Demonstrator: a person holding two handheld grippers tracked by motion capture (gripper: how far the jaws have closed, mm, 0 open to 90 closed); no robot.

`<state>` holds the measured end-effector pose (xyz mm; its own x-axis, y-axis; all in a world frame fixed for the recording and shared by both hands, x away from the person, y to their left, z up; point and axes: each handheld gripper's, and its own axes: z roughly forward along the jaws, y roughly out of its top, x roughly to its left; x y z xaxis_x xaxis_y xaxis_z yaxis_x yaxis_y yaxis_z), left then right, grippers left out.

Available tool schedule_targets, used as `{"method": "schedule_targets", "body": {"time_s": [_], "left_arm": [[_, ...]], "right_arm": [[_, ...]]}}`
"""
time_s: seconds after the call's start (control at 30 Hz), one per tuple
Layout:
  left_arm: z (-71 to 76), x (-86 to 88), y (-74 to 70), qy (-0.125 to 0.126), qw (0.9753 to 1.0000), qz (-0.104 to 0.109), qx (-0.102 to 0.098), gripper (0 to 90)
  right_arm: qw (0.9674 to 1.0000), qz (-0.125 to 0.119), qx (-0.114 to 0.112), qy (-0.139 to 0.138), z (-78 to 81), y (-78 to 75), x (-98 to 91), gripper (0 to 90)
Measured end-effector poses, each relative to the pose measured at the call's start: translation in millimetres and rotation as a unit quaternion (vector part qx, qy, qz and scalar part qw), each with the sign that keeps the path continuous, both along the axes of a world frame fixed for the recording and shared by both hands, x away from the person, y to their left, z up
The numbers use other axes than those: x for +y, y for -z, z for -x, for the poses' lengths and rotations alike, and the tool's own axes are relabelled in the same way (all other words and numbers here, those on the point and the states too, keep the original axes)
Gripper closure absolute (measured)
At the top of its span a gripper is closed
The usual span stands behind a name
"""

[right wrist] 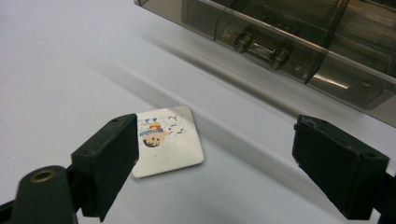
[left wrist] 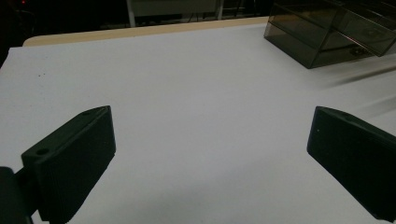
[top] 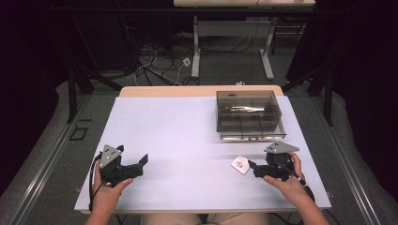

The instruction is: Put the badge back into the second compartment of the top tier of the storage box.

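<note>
A small white card (right wrist: 168, 142) with rounded corners and a cartoon figure printed on it lies flat on the white surface (top: 187, 140), near the front right part of it. In the high view the card (top: 240, 164) sits just beside the tips of the right hand-held gripper (top: 253, 167), which the person's right hand (top: 286, 180) holds low over the surface and points leftward. In the right gripper view the right hand-held gripper (right wrist: 215, 163) has its two black jaws apart, clamped on nothing: the left jaw overlaps the card's near left edge, while the right jaw stands well clear of the card over bare surface. Whether the left jaw touches the card cannot be told. Beyond the card, toward the far right of the surface, stands a smoky transparent plastic organiser box (top: 249, 115) with inner compartments; its latched front wall (right wrist: 261, 49) faces the right hand-held gripper. The left hand-held gripper (top: 136, 164) rests near the front left corner of the surface, held by the left hand (top: 107, 192), well apart from the card. In the left gripper view the left hand-held gripper (left wrist: 210, 154) has its jaws wide apart over bare white surface with nothing between them, and the box (left wrist: 336, 30) shows at the upper right.
</note>
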<state>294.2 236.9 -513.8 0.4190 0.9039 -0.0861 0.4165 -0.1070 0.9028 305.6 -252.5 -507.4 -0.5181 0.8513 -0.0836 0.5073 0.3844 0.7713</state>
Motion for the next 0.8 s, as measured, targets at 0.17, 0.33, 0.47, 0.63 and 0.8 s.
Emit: {"method": "schedule_targets", "body": {"time_s": [0.17, 0.33, 0.47, 0.63, 0.8], "left_arm": [[0.1, 0.5, 0.0, 0.001, 1.0000, -0.006, 0.000, 1.3], [0.0, -0.2, 0.4, 0.003, 0.9999, -0.009, 0.003, 1.6], [0.0, -1.1, 0.9, 0.003, 1.0000, -0.009, 0.003, 1.8], [-0.1, -0.8, 1.0, 0.005, 0.9999, -0.013, 0.003, 2.2], [-0.2, -0.9, 1.1, 0.005, 0.9999, -0.015, 0.004, 2.5]], "right_arm": [[1.0000, -0.001, 0.005, -0.008, -3.8, 0.3, 2.5, 14.5], [0.9995, 0.014, 0.017, -0.023, -7.8, 0.3, 7.6, 14.6], [0.9987, 0.023, 0.029, -0.034, -11.0, 2.1, 13.5, 14.7], [0.9969, 0.037, 0.046, -0.052, -16.0, 5.4, 20.0, 14.7], [0.9950, 0.045, 0.060, -0.065, -21.6, 9.0, 23.9, 14.7]]}}
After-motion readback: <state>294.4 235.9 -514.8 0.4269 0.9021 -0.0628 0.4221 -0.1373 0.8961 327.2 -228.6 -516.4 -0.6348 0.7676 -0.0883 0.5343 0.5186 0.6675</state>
